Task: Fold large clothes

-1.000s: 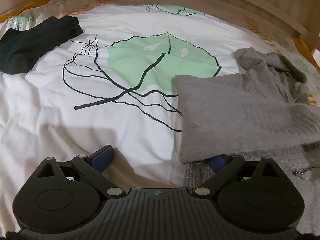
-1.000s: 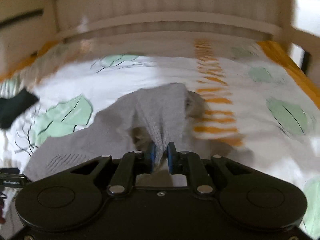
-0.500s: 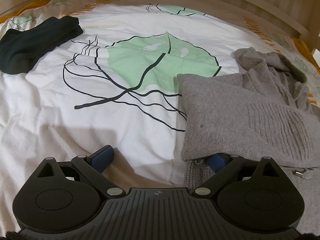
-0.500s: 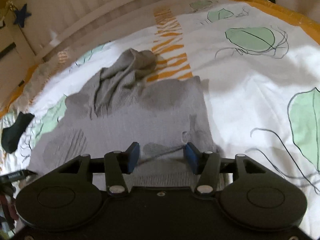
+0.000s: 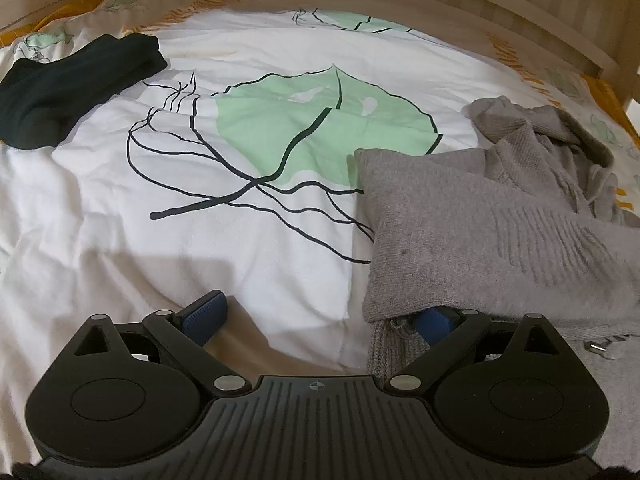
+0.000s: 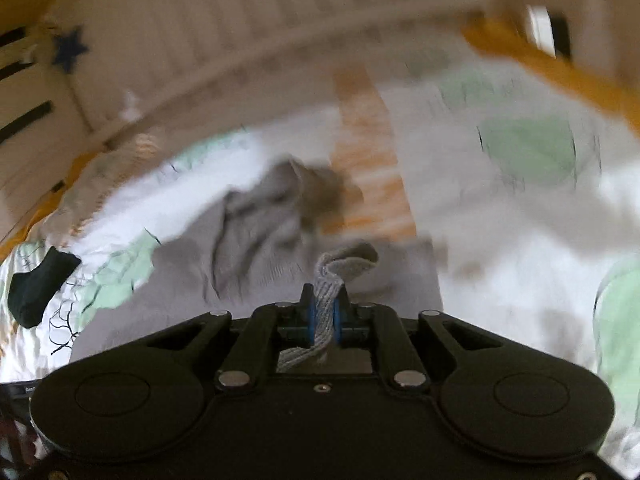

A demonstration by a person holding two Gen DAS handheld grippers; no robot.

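Right hand-held gripper (image 6: 323, 316) is closing, its blue pads pinching a ribbed strip of the grey sweater (image 5: 492, 236) between them; the strip loops up and flops forward past the tips. That view is heavily smeared, so the bed's far edge and the headboard (image 6: 240, 20) are only vague shapes. Left hand-held gripper (image 5: 320, 316) stands wide apart and grips nothing, though its right finger (image 5: 436, 320) is partly buried under the sweater's near corner (how deep is hard to say). The sweater lies rumpled on the leaf-print bed cover (image 5: 200, 240), cut off at the right edge. A dark garment (image 5: 68, 80) sits far left, well apart.
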